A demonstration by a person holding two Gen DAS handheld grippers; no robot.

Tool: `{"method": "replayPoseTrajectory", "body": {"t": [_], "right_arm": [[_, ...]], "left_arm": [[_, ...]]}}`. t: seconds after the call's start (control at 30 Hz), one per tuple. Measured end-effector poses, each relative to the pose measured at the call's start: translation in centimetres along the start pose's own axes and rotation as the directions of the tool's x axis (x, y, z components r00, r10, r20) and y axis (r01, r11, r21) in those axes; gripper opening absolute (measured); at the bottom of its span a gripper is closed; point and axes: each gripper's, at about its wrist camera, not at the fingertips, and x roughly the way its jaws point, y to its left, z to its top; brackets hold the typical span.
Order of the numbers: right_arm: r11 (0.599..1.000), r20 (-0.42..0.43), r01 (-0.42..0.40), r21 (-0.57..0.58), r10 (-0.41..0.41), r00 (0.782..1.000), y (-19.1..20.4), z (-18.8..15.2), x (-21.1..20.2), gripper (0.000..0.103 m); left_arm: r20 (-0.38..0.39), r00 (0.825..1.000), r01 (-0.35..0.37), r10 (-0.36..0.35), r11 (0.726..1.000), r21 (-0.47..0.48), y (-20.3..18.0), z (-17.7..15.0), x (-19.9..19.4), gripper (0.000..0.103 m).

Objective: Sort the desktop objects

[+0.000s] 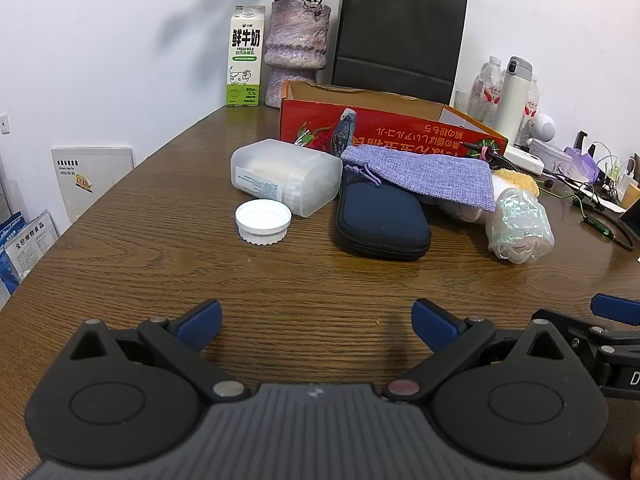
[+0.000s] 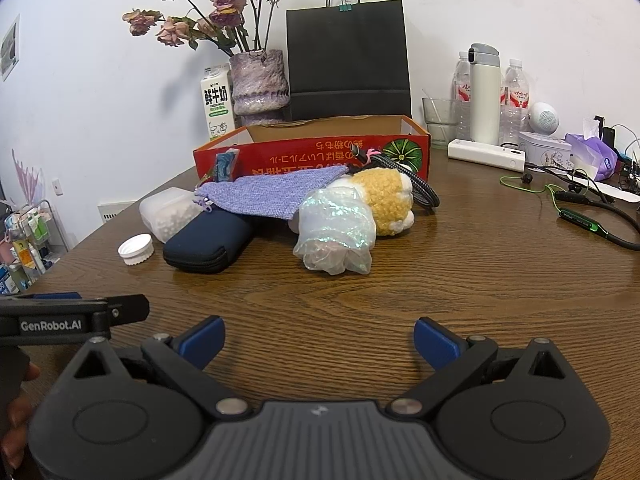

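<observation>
Nearest in, the left tongs point(image 1: 316, 326) stand spread wide, blue pads point(image 1: 200, 325) well apart, nothing between them but bare wooden table point(image 1: 160, 264). Same for the right tongs point(image 2: 319, 343): spread wide, holding nothing, hovering over the table. In the right view the side of the left tongs reads "GenRobot.AI", and fingers of a hand point(image 2: 16, 420) show at the left edge.

Further out lies the clutter. A white ribbed cap point(image 1: 263, 221) sits open side up, just beside a frosted plastic tub point(image 1: 286, 176) lying on its side with a small printed label, too fine to read. Right of that lies a dark blue zip case point(image 1: 380, 216), with a lilac cloth pouch point(image 1: 420, 172) draped across its far end. Then a shimmery plastic-wrapped bundle point(image 2: 336, 232), touching a yellow and white knitted toy point(image 2: 386, 200), with a braided cable point(image 2: 420, 192) behind it.

Behind them all stands an open red cardboard box point(image 2: 312, 156), its Japanese lettering upside down, a pumpkin pictured at one end.

At the wall: a milk carton point(image 1: 244, 56) reading "FRESH MILK", a mottled vase point(image 1: 296, 48) of dried roses, a black paper bag point(image 1: 400, 36).
</observation>
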Motion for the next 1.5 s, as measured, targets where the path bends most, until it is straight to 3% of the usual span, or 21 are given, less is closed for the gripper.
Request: {"method": "replayPoseTrajectory", "body": {"t": [0.6, 0.77, 0.93, 1.17, 1.33, 1.43, 1.47, 1.5], "right_arm": [[1.000, -0.030, -0.018, 0.003, 0.018, 0.999, -0.3, 0.3, 0.3, 0.101], [1.000, -0.054, -0.021, -0.021, 0.020, 0.998, -0.6, 1.6, 1.0, 0.101], [0.998, -0.041, 0.029, -0.061, -0.031, 0.999, -0.9, 3.8, 2.5, 0.101], [0.997, -0.037, 0.042, -0.064, -0.044, 0.998, -1.6, 6.5, 4.8, 0.097], [0.996, -0.062, 0.057, -0.069, -0.061, 0.996, -1.3, 7.3, 6.6, 0.095], [0.996, -0.075, 0.037, -0.077, -0.042, 0.996, -1.2, 7.3, 7.2, 0.082], [0.996, -0.080, 0.036, -0.078, -0.043, 0.996, -1.2, 7.3, 7.3, 0.081], [0.996, -0.081, 0.032, -0.077, -0.038, 0.996, -1.2, 7.2, 7.4, 0.079]], "left_arm": [[-0.008, 1.000, 0.002, -0.002, 1.000, -0.008, 0.4, 0.2, 0.1, 0.103], [-0.019, 0.999, -0.043, 0.043, 0.999, 0.009, 1.4, 2.1, 1.0, 0.103], [-0.049, 0.995, -0.085, 0.085, 0.996, -0.004, 3.1, 4.2, 3.1, 0.101], [-0.082, 0.992, -0.099, 0.098, 0.995, -0.013, 4.6, 5.9, 5.6, 0.085], [-0.080, 0.990, -0.118, 0.119, 0.993, 0.010, 4.3, 6.3, 6.8, 0.084], [-0.061, 0.992, -0.114, 0.115, 0.993, 0.022, 4.1, 6.4, 6.9, 0.059], [-0.055, 0.992, -0.111, 0.113, 0.993, 0.030, 4.0, 6.4, 6.9, 0.044], [-0.049, 0.994, -0.099, 0.100, 0.995, 0.028, 4.1, 6.4, 6.8, 0.041]]}}
